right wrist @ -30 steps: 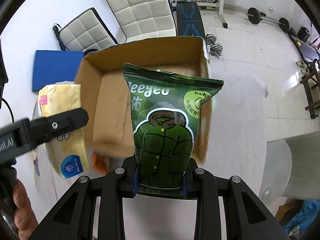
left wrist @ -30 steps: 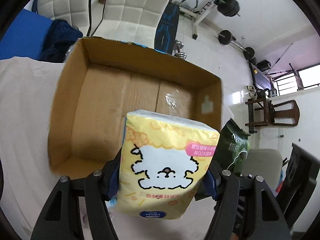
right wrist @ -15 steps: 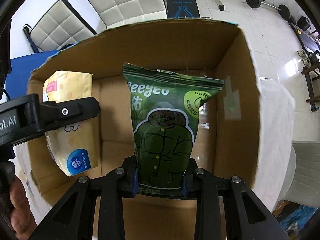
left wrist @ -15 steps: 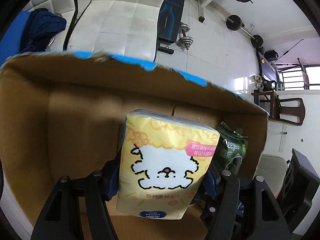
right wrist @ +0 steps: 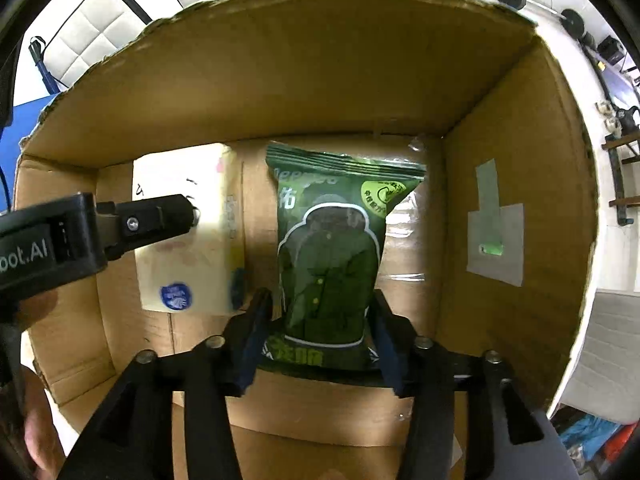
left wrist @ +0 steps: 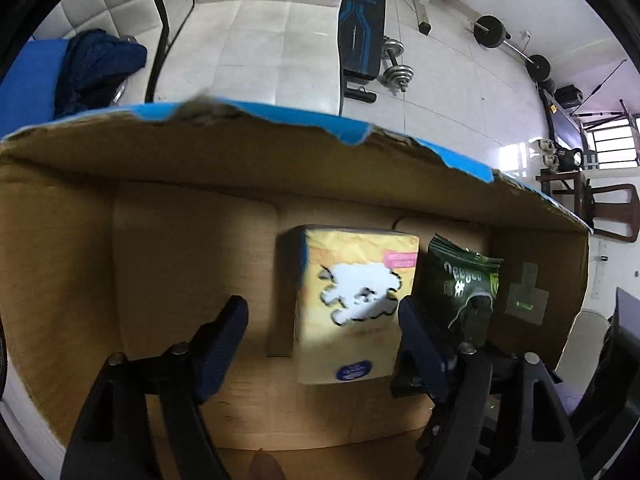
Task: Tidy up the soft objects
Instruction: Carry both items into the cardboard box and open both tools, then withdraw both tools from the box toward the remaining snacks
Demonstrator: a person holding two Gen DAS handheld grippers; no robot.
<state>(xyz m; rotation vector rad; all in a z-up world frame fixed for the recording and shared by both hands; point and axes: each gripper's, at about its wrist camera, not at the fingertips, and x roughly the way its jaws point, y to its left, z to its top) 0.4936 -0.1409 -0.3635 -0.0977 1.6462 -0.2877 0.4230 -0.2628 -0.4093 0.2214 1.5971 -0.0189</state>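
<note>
I found the left gripper (left wrist: pixel 322 330) with its fingers (left wrist: pixel 224 340) spread wide and released. The yellow tissue pack (left wrist: pixel 354 306) stood beyond and between them, nearer the right finger, and I could not confirm contact with it. It rested on the floor of the cardboard box (left wrist: pixel 160 248), upright, with its far end toward the back wall.

I found the right gripper (right wrist: pixel 320 340) with its fingers (right wrist: pixel 252 344) parted to either side of the green snack bag (right wrist: pixel 330 256). The pads lay close along the bag's lower edges; I could not tell whether they pressed it or had let go. The bag lay ahead of the fingers on the box floor, its top seal toward the back wall.

In the right wrist view, the tissue pack sat left of the bag, just beside it, with the left gripper's finger crossing over it. A taped patch (right wrist: pixel 496 228) showed on the box's right wall, right of the fingers. Beyond the box rim I noted a white padded chair (left wrist: pixel 256 28) and dumbbells (left wrist: pixel 394 66) on the tiled floor.
</note>
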